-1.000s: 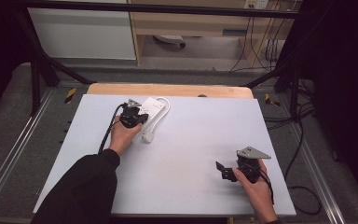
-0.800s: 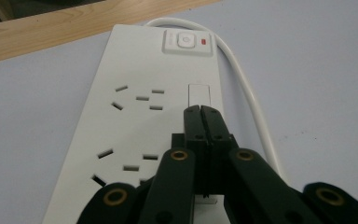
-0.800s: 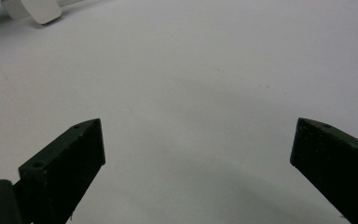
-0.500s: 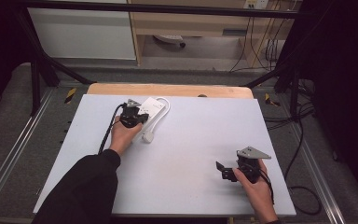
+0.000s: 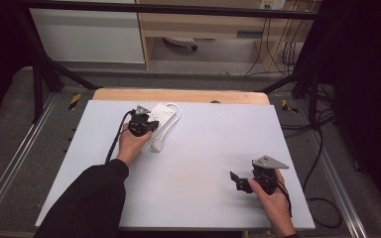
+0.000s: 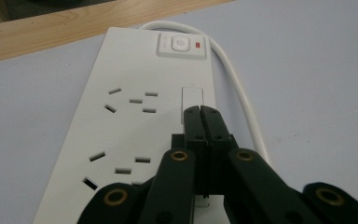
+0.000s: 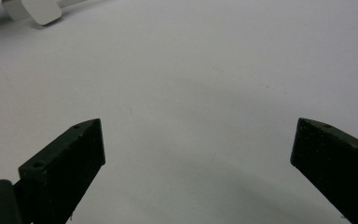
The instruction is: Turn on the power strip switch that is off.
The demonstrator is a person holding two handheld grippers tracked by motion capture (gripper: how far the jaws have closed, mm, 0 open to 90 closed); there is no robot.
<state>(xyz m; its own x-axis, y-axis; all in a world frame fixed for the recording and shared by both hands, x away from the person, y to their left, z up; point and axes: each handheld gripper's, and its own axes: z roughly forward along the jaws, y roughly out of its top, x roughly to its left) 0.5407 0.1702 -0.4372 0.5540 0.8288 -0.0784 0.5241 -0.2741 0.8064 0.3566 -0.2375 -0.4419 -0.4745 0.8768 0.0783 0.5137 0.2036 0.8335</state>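
The left gripper's [image 6: 200, 109] fingers are pressed together over the one white power strip [image 6: 135, 121], which lies at the far left of the surface [image 5: 203, 148]. The right gripper's [image 7: 198, 154] fingers are spread wide above bare surface, well apart from the strip.

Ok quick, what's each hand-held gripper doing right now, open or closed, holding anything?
Left hand-held gripper: closed, jaws pressed together over the white power strip, holding nothing.
Right hand-held gripper: open, empty, above the bare table.
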